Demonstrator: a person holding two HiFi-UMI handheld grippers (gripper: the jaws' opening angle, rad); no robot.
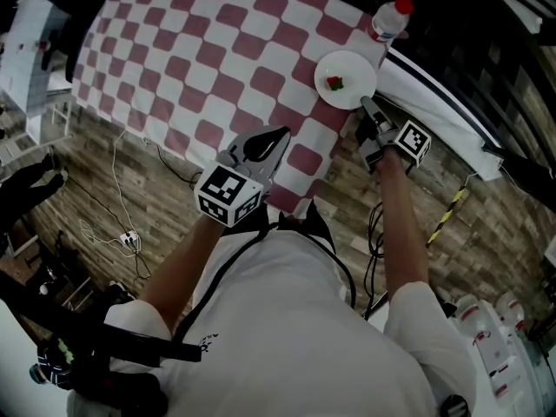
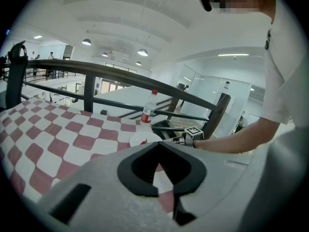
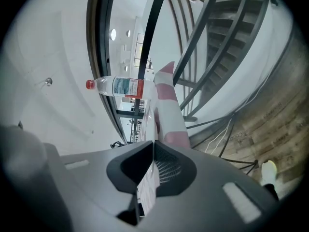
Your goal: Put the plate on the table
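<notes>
Though the plate (image 1: 352,63) sits on the checked tablecloth (image 1: 200,50) by a bottle (image 1: 388,20), the red bit (image 1: 334,82) on it is too small to identify. The right gripper (image 1: 367,104) is clamped on its near rim. The left gripper (image 1: 280,134) hovers, clenched and empty.

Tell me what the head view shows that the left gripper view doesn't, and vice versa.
Only the head view: the wood floor. Only the left gripper view: the ceiling and its lamps. Both: the checked tablecloth, the white plate, the red-capped bottle and the right gripper at the plate's rim.
</notes>
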